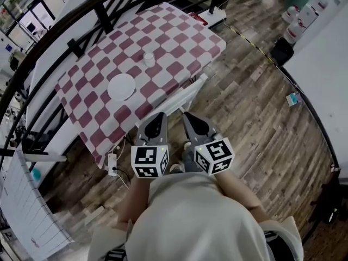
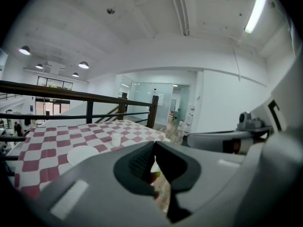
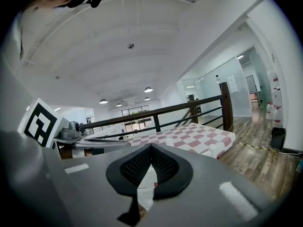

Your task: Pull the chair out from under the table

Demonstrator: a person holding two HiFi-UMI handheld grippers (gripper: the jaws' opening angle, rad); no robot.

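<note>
A white chair (image 1: 187,94) is tucked under the near edge of a table (image 1: 179,42) covered with a red-and-white checked cloth; only the chair's slatted back shows. My left gripper (image 1: 161,115) and right gripper (image 1: 185,113) are side by side just short of that chair back, both shut with nothing between the jaws. In the left gripper view my left gripper (image 2: 154,143) points over the tabletop (image 2: 45,150). In the right gripper view my right gripper (image 3: 150,147) points past the table's corner (image 3: 208,141). Whether either gripper touches the chair I cannot tell.
A white plate (image 1: 121,86) and a small white cup (image 1: 148,58) stand on the cloth. A black railing (image 1: 81,15) curves behind the table. A power strip (image 1: 113,165) lies on the wooden floor at the left. A black bin (image 1: 283,50) and water bottles (image 1: 296,20) stand far right.
</note>
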